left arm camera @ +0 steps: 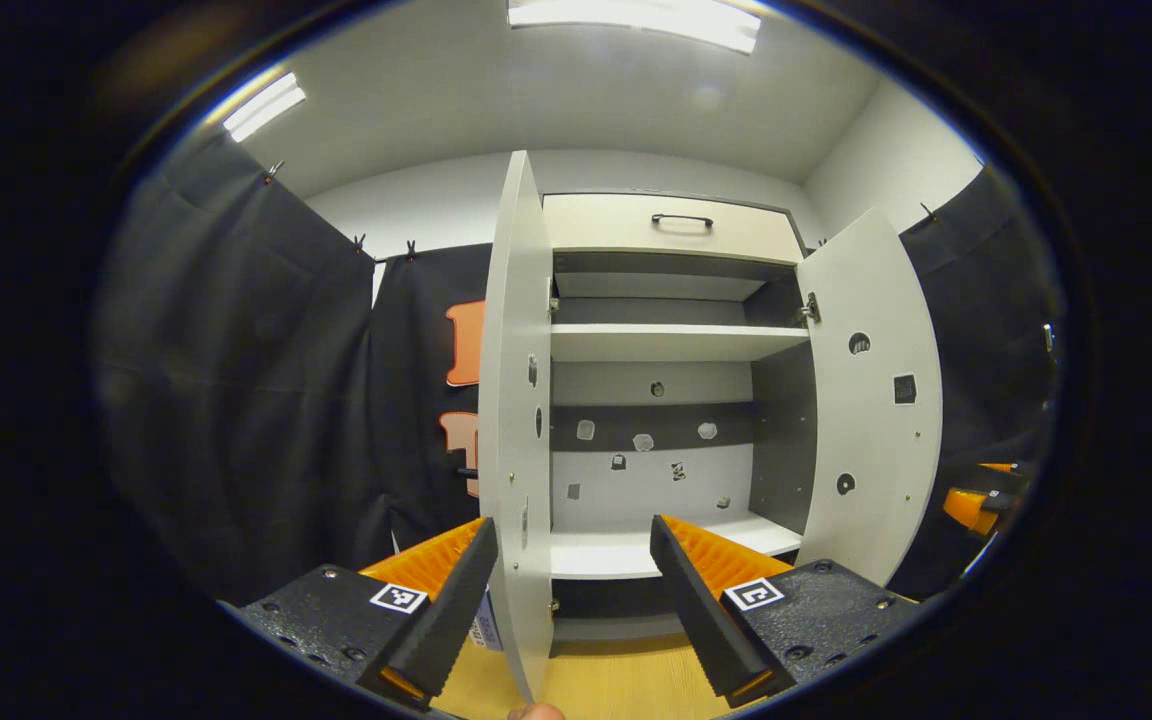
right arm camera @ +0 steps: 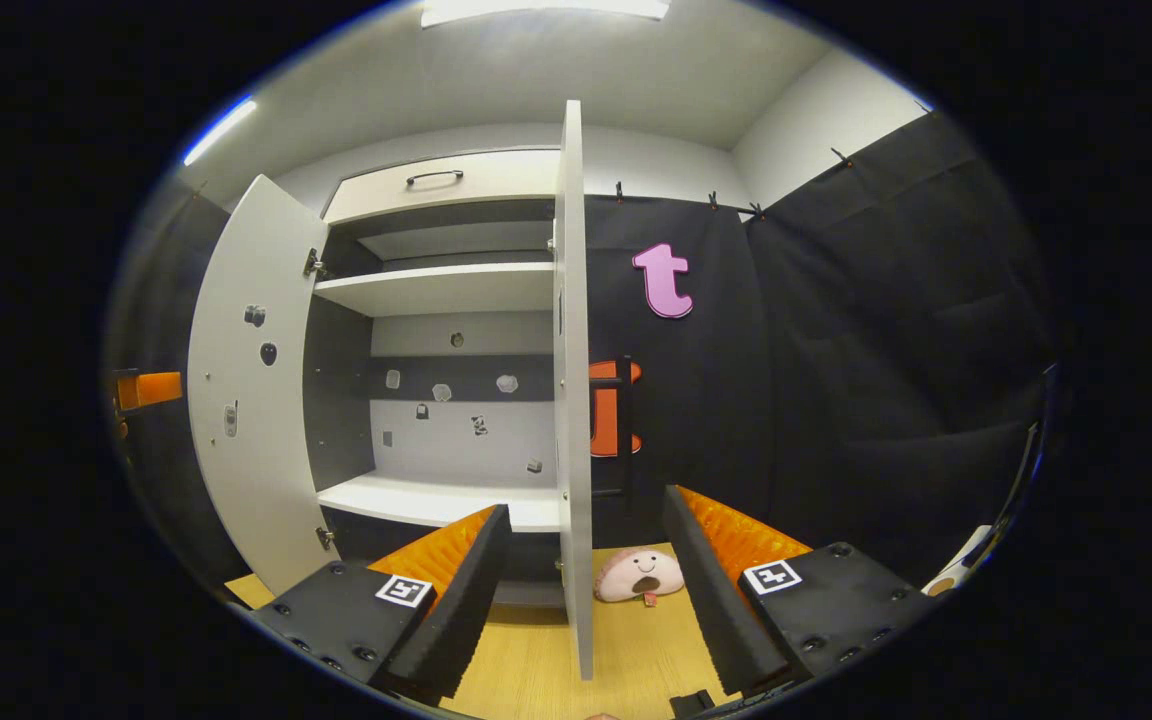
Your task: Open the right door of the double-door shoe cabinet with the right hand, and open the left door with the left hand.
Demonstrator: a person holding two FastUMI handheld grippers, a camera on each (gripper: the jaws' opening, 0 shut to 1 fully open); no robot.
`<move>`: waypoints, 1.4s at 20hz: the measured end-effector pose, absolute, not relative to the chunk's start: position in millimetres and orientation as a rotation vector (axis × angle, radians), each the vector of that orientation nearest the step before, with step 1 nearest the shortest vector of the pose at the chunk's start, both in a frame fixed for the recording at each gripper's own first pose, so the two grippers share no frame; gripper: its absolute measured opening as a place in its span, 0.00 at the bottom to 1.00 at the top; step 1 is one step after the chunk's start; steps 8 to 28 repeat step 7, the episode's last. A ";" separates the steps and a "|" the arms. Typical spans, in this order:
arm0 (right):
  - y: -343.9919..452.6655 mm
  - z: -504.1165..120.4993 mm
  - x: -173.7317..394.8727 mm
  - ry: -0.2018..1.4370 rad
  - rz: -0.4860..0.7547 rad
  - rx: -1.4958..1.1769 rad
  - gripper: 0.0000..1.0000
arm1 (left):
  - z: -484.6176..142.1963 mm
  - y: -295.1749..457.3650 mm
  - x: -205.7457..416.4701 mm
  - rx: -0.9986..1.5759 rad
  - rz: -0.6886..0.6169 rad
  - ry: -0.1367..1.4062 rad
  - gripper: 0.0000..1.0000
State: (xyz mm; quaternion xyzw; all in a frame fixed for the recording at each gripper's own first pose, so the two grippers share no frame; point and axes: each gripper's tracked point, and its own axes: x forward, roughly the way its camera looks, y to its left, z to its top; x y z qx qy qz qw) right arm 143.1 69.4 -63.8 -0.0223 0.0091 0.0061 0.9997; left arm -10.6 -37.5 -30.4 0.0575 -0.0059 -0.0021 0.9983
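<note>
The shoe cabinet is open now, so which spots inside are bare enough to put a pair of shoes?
Both shelves look bare: the lower shelf between the left door and right door, and the upper shelf under the drawer. The floor gets tighter by the right door's outer side, where a plush toy lies. Each open gripper straddles a door edge, so passing there is cramped.

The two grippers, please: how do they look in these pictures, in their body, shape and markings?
The left gripper and the right gripper look alike. Each has two long, wedge-shaped fingers with ribbed inner faces and toothed edges. The fingers sit on rough black blocks with round screw heads, and each block carries a small square black-and-white marker. No cables or sleeves can be seen.
</note>
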 end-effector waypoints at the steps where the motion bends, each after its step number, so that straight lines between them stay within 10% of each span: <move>1: 69.7 -63.1 143.9 0.012 0.012 -0.043 0.97 | -29.4 -37.5 -11.3 0.118 -0.003 -0.016 0.93; 28: 73.1 -67.1 146.2 0.023 0.021 -0.035 0.89 | -27.2 -40.6 -13.2 0.123 -0.005 -0.034 0.93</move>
